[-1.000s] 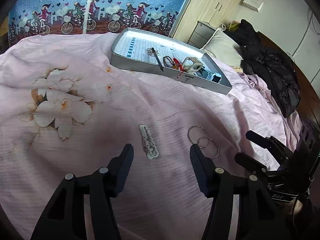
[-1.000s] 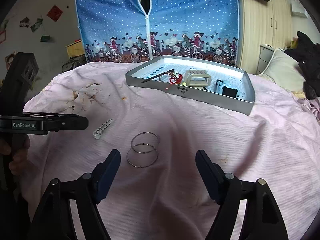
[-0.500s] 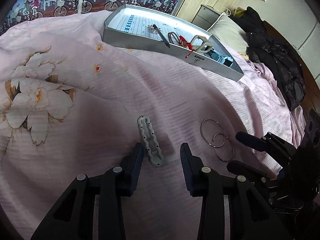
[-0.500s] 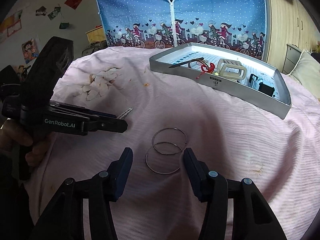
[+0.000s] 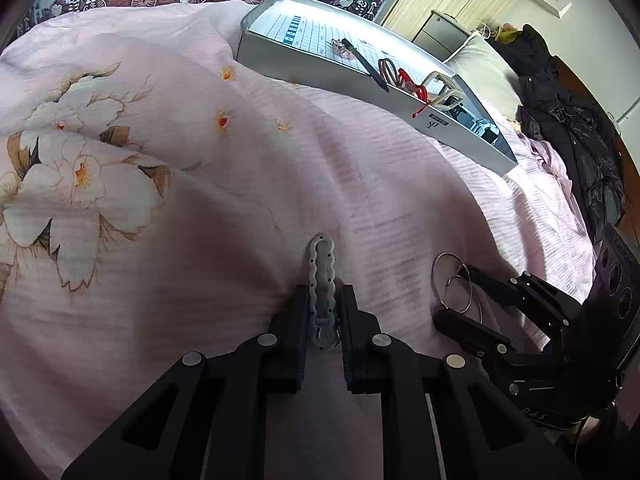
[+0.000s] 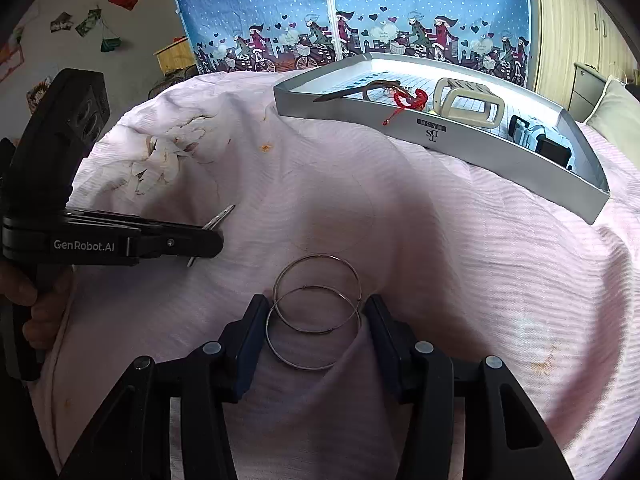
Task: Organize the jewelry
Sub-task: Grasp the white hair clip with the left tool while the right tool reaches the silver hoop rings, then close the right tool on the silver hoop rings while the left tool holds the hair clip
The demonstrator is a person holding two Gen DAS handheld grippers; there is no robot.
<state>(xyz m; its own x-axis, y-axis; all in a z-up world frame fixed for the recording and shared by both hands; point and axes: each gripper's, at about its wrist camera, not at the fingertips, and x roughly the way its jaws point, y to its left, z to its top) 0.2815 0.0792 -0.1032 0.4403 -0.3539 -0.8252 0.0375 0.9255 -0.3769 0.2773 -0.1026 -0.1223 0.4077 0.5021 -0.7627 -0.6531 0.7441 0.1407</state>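
Observation:
A grey wavy hair clip [image 5: 321, 276] lies on the pink floral bedspread, and my left gripper [image 5: 324, 320] is shut on its near end. From the right wrist view, the left gripper [image 6: 208, 242] shows side-on with the clip's tip [image 6: 219, 216] sticking out. Two thin silver hoops [image 6: 316, 314] overlap on the bedspread between the fingers of my right gripper [image 6: 316, 320], which is open; its pads sit right beside the nearer hoop's rim, and contact is unclear. In the left wrist view the right gripper [image 5: 456, 296] straddles the hoops [image 5: 452, 280].
A silver tray [image 6: 480, 148] at the back of the bed holds a red cord bracelet [image 6: 408, 100], a dark hair stick, a beige frame [image 6: 468, 104] and a black-and-white item. A dark jacket [image 5: 568, 132] and pillow lie right. A hand [image 6: 36, 312] holds the left gripper.
Both grippers moved forward and down over the bed. The left one closed on the hair clip. The right one narrowed until its fingers flank the hoops.

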